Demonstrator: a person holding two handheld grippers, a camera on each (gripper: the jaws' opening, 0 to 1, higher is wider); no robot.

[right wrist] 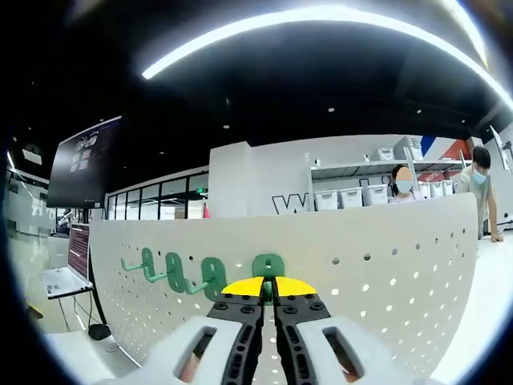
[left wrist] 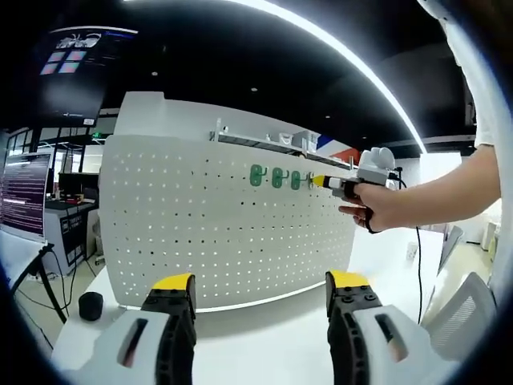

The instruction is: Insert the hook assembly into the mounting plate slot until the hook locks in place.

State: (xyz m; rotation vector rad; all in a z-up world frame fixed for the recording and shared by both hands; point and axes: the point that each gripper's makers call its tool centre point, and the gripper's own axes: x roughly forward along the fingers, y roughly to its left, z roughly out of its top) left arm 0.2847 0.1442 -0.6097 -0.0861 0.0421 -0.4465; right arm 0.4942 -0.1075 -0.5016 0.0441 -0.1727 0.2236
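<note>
Left gripper [left wrist: 260, 298]: jaws wide, empty.
Right gripper [right wrist: 268, 290]: clamped on green plastic hook [right wrist: 268, 265] at white perforated pegboard [right wrist: 385, 265].

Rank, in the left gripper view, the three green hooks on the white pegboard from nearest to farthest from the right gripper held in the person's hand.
1. The rightmost green hook, just beside the right gripper's yellow tips.
2. The middle green hook, one place further left.
3. The leftmost green hook, farthest out along the white pegboard.
</note>
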